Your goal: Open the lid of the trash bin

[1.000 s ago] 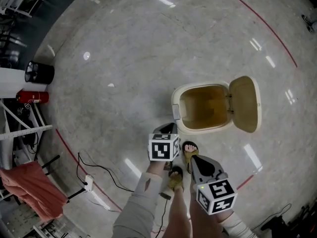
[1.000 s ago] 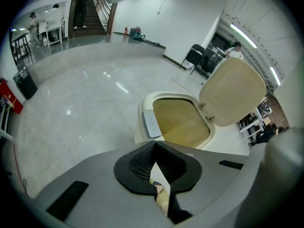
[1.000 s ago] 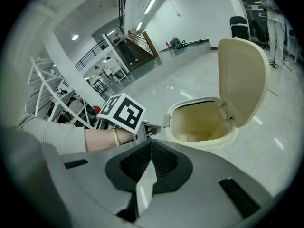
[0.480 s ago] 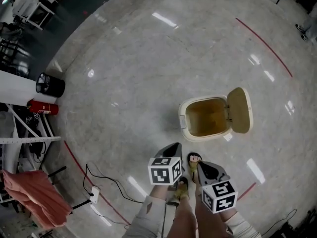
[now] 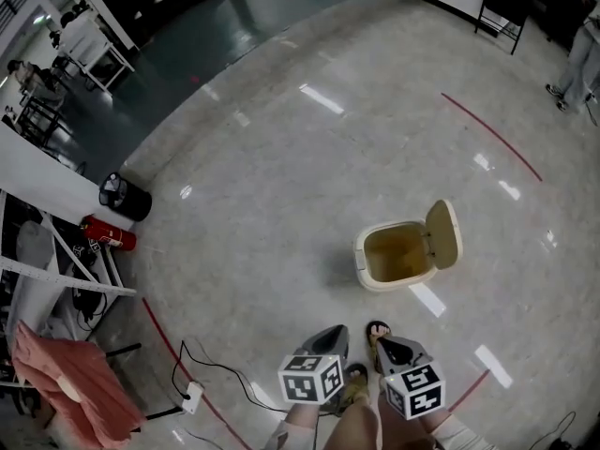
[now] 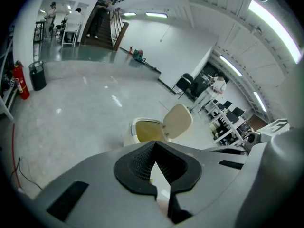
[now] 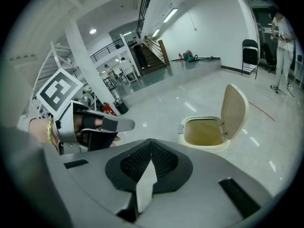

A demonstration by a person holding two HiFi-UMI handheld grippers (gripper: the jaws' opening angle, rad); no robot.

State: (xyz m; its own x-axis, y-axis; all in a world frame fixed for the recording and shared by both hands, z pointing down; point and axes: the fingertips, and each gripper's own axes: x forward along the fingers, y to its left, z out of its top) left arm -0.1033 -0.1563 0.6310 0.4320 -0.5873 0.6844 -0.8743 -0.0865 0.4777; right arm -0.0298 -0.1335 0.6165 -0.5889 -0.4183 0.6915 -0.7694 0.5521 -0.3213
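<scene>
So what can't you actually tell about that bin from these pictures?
Whether anything lies in the bin: head view, too small, inside shaded.
The bin's base: left gripper view, covered by the body of the left gripper.
The outer face of the lid: turned away in every view.
Print on the red extinguisher: head view, too small.

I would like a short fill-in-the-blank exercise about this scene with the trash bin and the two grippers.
1. The lid of the trash bin is already ____.
2. The left gripper and the right gripper are held away from the bin, each with its jaws ____ on nothing.
3. The fire extinguisher by the wall is ____ in colour.

Missing words: open; shut; red.
</scene>
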